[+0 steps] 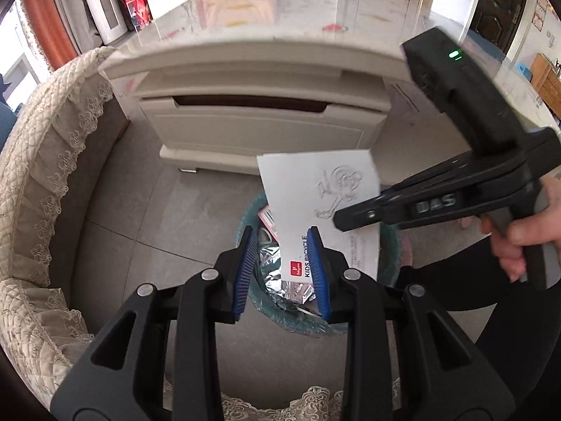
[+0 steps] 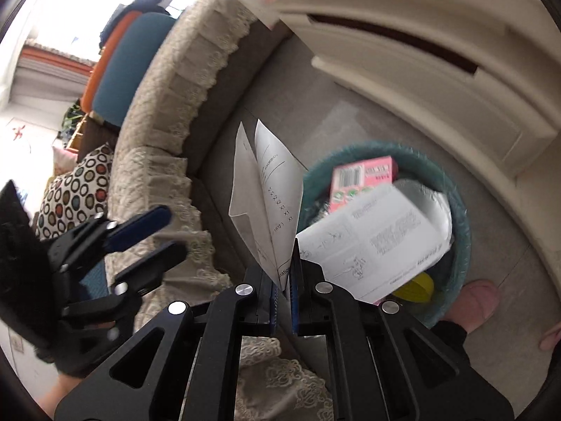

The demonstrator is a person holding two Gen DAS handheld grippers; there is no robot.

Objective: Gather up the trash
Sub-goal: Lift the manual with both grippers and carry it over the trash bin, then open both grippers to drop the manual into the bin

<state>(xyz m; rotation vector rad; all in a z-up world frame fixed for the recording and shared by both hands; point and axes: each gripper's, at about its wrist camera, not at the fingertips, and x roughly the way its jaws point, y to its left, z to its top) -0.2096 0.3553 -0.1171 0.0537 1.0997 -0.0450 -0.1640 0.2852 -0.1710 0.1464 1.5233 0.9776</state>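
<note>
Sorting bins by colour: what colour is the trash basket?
Teal trash basket, clearest in the right wrist view.

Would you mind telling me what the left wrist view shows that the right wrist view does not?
Only the left wrist view shows the glossy cream table top and crumpled silver foil in the bin. Only the right wrist view shows the circle-patterned cushion and yellow object. Both share the teal trash bin, white bicycle manual, open left gripper and right gripper clamping the manual.
</note>
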